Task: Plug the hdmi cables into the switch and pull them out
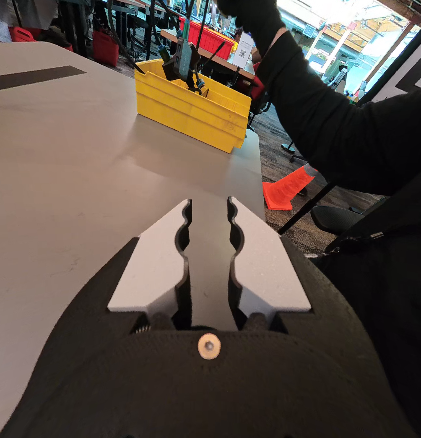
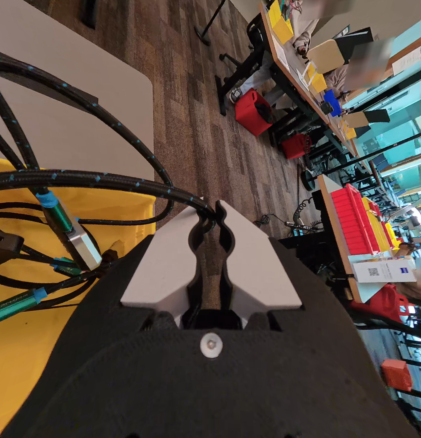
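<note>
R gripper [image 2: 210, 208] fingers clamp 1 braided hdmi cable [image 2: 105, 179] – switch [image 1: 183, 60] dangles above yellow bin [image 1: 193, 111]. L gripper [image 1: 209, 201] fingers apart, empty, over table [image 1: 62, 166].

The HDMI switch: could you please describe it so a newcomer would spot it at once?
Find the yellow bin at the table's far edge. Hanging above it among braided cables is the switch, a small dark box with ports, unlike the slim green-sleeved plugs beside it.
</note>
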### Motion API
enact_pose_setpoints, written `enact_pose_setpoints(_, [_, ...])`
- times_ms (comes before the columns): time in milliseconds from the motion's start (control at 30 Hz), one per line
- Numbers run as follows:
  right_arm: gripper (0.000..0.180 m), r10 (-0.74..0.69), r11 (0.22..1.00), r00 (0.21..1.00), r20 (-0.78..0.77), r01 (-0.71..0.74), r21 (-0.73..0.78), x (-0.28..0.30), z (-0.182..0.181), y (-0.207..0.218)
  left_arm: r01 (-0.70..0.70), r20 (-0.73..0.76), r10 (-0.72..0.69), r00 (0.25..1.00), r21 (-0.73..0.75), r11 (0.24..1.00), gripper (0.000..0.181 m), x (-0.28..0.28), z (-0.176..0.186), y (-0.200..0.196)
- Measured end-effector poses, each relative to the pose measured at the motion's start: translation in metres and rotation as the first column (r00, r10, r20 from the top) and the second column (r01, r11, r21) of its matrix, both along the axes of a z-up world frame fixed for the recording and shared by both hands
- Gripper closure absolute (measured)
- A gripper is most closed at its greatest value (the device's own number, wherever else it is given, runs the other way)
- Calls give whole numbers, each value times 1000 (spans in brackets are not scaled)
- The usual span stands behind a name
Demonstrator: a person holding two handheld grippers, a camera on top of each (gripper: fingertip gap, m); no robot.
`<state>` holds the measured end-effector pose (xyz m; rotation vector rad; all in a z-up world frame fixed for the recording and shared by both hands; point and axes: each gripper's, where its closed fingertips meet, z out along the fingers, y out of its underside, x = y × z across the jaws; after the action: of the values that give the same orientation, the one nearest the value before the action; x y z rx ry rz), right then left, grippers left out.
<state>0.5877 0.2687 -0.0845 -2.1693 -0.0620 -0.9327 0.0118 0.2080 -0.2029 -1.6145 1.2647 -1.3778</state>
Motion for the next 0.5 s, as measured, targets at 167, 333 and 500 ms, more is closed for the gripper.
enact_pose_setpoints(167, [176, -17, 1000, 999, -29, 17, 4, 7, -18, -4, 0, -2, 0, 1000, 1, 1000, 153, -1, -1, 1])
enact_pose_setpoints(333, [176, 7, 999, 1000, -9, -7, -33, 1, -37, -1, 0, -5, 0, 1000, -9, 1000, 154, 0, -4, 1])
enact_pose_setpoints(500, [177, 8, 998, 1000, 11, -8, -67, 0, -47, -3, 5, -14, -5, 1000, -1, 1000, 154, 1, -5, -1])
